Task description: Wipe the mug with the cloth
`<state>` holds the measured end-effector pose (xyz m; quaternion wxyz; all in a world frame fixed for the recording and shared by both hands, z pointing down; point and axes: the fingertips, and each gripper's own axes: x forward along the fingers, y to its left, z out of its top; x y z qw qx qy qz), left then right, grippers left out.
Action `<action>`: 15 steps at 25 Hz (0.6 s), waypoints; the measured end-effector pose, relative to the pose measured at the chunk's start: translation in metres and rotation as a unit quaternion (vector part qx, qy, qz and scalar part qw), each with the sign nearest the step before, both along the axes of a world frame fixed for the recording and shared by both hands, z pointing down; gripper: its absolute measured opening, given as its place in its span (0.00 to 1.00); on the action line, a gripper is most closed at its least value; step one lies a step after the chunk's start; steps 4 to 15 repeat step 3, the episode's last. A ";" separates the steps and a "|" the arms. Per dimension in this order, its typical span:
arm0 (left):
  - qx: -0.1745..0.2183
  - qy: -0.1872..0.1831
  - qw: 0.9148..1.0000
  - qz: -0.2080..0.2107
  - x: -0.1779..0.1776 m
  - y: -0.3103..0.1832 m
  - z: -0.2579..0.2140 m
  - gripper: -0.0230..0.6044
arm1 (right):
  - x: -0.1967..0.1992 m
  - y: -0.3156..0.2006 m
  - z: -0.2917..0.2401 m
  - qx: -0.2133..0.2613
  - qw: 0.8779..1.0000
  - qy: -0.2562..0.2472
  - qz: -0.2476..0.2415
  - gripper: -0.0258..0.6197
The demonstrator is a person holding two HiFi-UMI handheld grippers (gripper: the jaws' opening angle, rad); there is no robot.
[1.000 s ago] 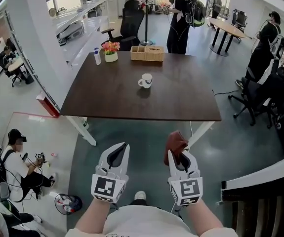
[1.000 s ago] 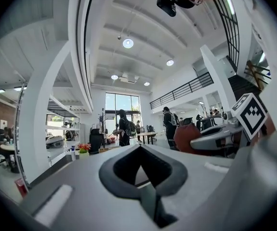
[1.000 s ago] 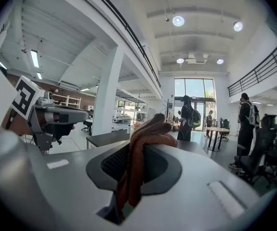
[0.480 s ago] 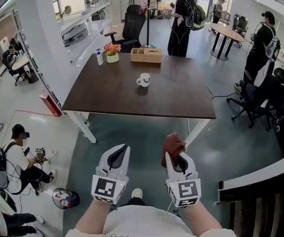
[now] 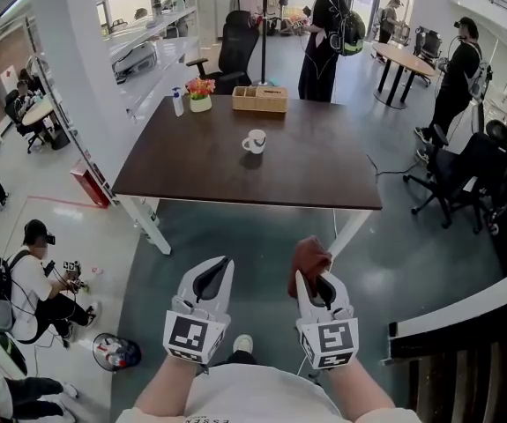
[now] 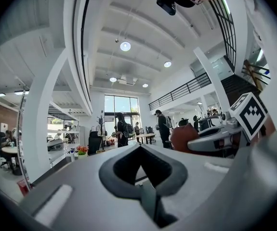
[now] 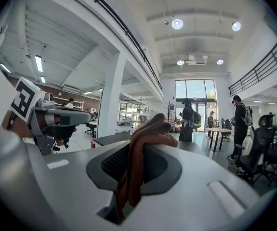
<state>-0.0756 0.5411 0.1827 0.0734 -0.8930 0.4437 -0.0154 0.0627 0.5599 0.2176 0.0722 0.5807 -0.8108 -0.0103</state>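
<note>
Nearest the person, the left claw (image 5: 219,266) was pressed together on nothing. Beside it, the right claw (image 5: 312,282) pinched a crumpled rust-brown cloth (image 5: 309,255). Well beyond both, a white ceramic mug (image 5: 255,141) stood on the dark brown rectangular table (image 5: 324,171).

The mug (image 5: 255,141) stands near the middle of the table (image 5: 200,180), a basket (image 5: 260,100) behind it at the far edge with a flower pot (image 5: 200,95) and spray bottle (image 5: 176,102) to its left, well ahead of the cloth (image 5: 309,256) in the right gripper (image 5: 314,282).
</note>
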 end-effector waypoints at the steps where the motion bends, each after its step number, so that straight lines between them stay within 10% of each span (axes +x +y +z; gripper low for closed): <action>1: -0.001 -0.001 1.000 0.000 0.000 0.002 0.001 0.04 | 0.000 0.002 0.001 -0.001 1.000 -0.001 -0.001 0.16; 15: -0.001 -0.002 1.000 -0.001 0.001 0.005 0.002 0.04 | 0.000 0.005 0.002 -0.001 1.000 -0.002 -0.004 0.16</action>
